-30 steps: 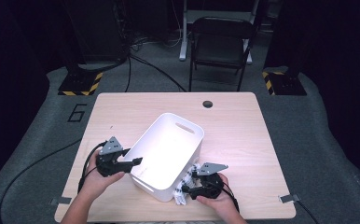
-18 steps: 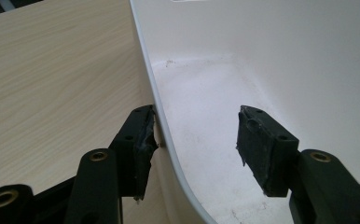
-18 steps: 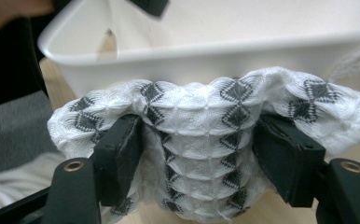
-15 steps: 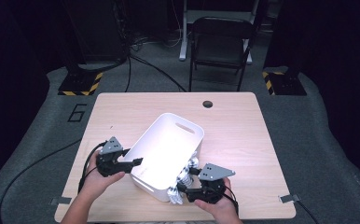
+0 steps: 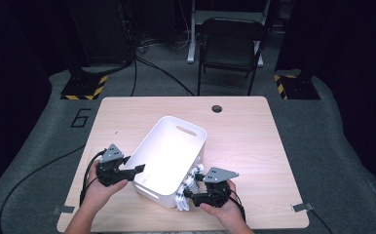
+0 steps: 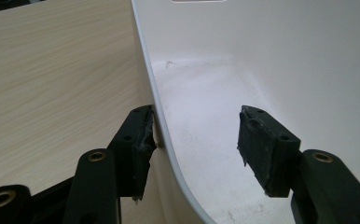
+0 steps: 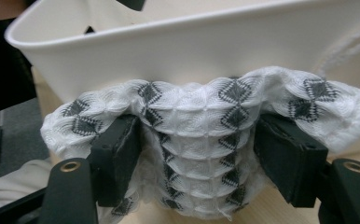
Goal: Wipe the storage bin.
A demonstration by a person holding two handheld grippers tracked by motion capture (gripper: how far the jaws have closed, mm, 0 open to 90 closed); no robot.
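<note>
Two grippers work at a pale wooden table (image 5: pixel 254 146), and between them stands a white tub (image 5: pixel 169 158), set askew near the table's front edge, its bare inside lit bright and a slot handle cut in its far wall. At the tub's near right corner, outside the wall and just above the tabletop, hangs a bunched white cloth (image 5: pixel 188 187) with a dark diamond pattern. In the right gripper view the cloth (image 7: pixel 201 140) bulges between the two black jaws, which press into its folds from either side, so the right gripper (image 5: pixel 196 194) is clamped on it, though its jaws have just eased a little wider; the tub's outer wall (image 7: pixel 206 51) rises right behind the cloth, and a thin white cord (image 7: pixel 341 44) crosses the wall at the upper right. The left gripper (image 5: pixel 135 170) sits at the tub's left wall. In the left gripper view its jaws straddle the rim (image 6: pixel 162 126): the left pad touches the wall's outer face, while the right pad hangs well apart from it over the tub's floor, so these jaws stand apart and grip nothing.
</note>
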